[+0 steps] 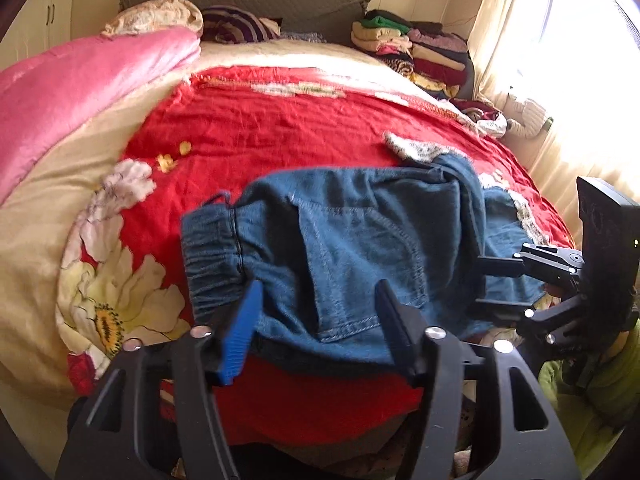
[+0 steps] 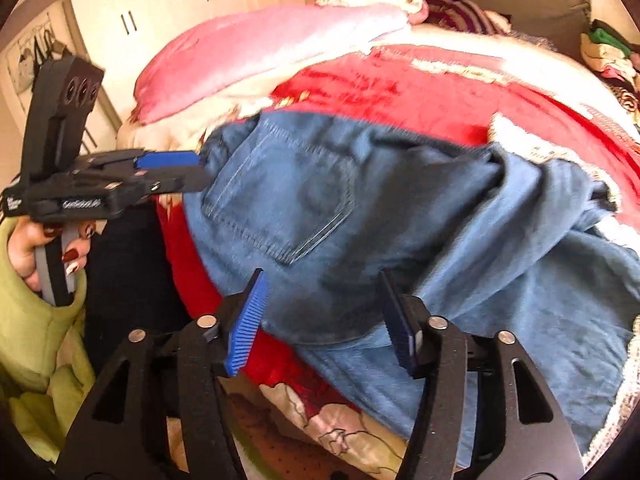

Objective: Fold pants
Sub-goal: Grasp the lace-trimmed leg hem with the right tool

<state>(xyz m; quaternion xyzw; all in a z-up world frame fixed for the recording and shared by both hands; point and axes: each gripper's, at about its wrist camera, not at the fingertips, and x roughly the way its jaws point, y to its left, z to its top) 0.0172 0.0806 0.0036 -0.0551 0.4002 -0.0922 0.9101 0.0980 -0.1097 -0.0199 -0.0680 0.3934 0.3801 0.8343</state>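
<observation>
Bedroom setting: a bed (image 1: 280,128) carries a red bedspread with a large flower print, a pink quilt (image 1: 80,92) along one side and a stack of folded clothes (image 1: 420,52) near the headboard, beside a curtained window (image 1: 560,20). White wardrobe doors (image 2: 168,4) stand behind the bed in the right wrist view.

Blue denim pants (image 1: 352,240) lie bunched on the bedspread at the near edge of the bed, elastic waistband to the left and a back pocket facing up.

Left tongs (image 1: 316,300): jaws apart, one blue pad on each side of the near edge of the pants. The pads do not press on the fabric.

Right tongs (image 2: 320,300): jaws apart, hovering over the near edge of the pants, with no cloth clamped between them. In the left wrist view they reach in from the right, at the side of the pants.

A hand (image 2: 36,252) in a light green sleeve grips the handle of the left tongs.
</observation>
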